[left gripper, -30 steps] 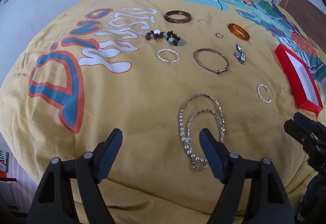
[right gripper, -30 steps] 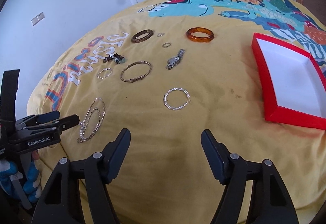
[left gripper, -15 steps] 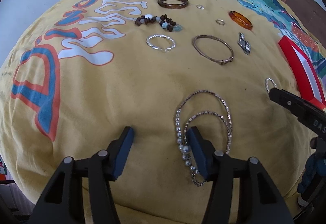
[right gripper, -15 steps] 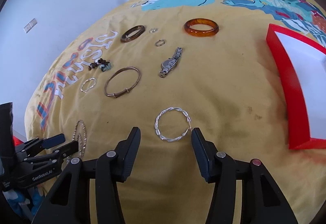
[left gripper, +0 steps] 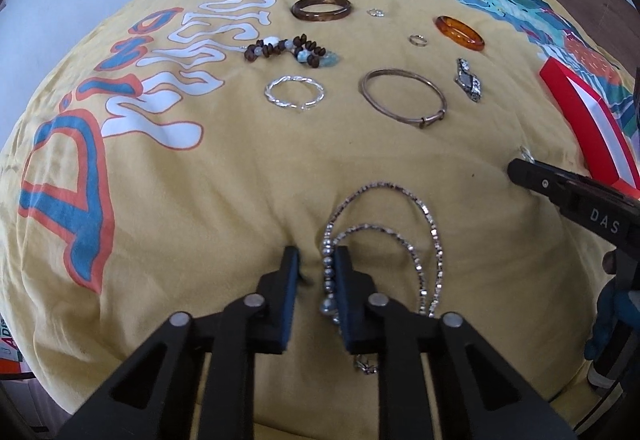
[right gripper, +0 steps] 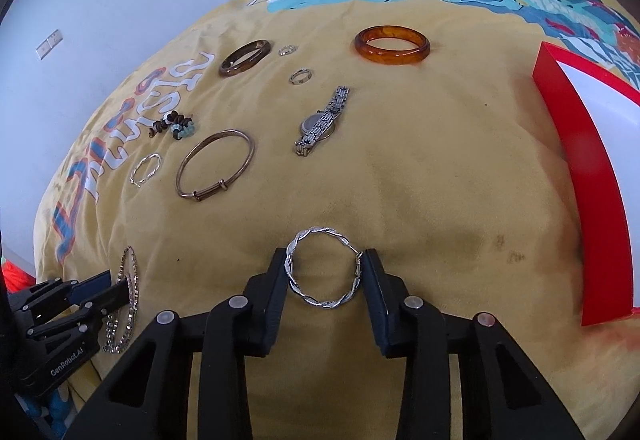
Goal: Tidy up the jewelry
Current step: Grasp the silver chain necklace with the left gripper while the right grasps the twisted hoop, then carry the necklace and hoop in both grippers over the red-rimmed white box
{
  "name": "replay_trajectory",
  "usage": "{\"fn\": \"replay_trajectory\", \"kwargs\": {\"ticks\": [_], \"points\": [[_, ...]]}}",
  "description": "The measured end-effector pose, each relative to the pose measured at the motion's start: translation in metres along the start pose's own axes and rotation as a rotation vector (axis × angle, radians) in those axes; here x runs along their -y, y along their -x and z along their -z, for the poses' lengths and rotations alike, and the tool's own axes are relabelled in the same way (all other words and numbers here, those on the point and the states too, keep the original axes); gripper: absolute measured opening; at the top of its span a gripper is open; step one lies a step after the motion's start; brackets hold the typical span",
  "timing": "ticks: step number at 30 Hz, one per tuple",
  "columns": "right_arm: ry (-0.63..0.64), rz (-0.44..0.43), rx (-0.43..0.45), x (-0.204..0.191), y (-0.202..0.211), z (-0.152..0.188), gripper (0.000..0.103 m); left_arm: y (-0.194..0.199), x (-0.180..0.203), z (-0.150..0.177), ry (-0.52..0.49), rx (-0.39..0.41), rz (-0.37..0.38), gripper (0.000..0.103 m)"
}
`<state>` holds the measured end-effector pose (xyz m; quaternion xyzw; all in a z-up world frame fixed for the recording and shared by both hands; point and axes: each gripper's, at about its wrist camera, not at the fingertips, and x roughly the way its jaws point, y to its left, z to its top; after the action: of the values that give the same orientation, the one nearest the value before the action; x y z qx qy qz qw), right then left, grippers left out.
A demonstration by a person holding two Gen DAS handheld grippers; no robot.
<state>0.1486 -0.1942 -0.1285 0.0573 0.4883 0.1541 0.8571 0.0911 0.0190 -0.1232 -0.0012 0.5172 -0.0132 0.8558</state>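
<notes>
On the yellow bed (right gripper: 420, 180), my left gripper (left gripper: 316, 264) is closing on the necklace (left gripper: 430, 224); my right gripper (right gripper: 324, 272) is closing around the silver bangle (right gripper: 320, 268). I should squeeze gently, then lift toward the red tray (right gripper: 580, 160).

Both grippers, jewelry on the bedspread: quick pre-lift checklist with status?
1. Left gripper astride the pearl strand of the necklace, jaws closing: ok.
2. Left pads pressing the beads: cannot tell.
3. Right gripper around the twisted silver bangle, jaws closing, both fingers at its rim: ok.
4. Firm right grip: cannot tell.
5. Red tray white floor bare in its visible part: ok.
6. Necklace's rhinestone loops clear of the left fingers: not ok, they run beside and under one.
</notes>
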Motion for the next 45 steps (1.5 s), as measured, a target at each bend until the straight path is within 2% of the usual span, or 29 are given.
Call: {"fn": "replay_trajectory", "kwargs": {"ticks": [3, 8, 16, 26, 36, 42, 45], "points": [[0.011, -0.005, -0.002, -0.002, 0.005, 0.002, 0.036, 0.003, 0.0, -0.001, 0.007, -0.001, 0.0, 0.007], [0.02, -0.015, 0.018, -0.007, 0.021, 0.005, 0.036, 0.017, -0.005, -0.003, 0.041, 0.007, 0.015, 0.006], [0.018, -0.015, 0.095, -0.009, 0.071, 0.01, 0.036, 0.053, -0.006, -0.004, 0.063, 0.055, 0.028, 0.005], [-0.004, -0.012, 0.196, -0.001, 0.133, 0.016, 0.036, 0.112, 0.018, -0.012, 0.003, 0.158, 0.044, 0.005], [-0.047, 0.011, 0.271, 0.029, 0.181, 0.014, 0.036, 0.172, 0.052, -0.061, -0.057, 0.256, 0.122, 0.005], [-0.066, 0.049, 0.311, 0.057, 0.207, 0.004, 0.036, 0.212, 0.1, -0.106, -0.125, 0.339, 0.184, 0.005], [-0.078, 0.078, 0.327, 0.075, 0.218, -0.004, 0.036, 0.226, 0.133, -0.131, -0.156, 0.369, 0.239, 0.005]]}}
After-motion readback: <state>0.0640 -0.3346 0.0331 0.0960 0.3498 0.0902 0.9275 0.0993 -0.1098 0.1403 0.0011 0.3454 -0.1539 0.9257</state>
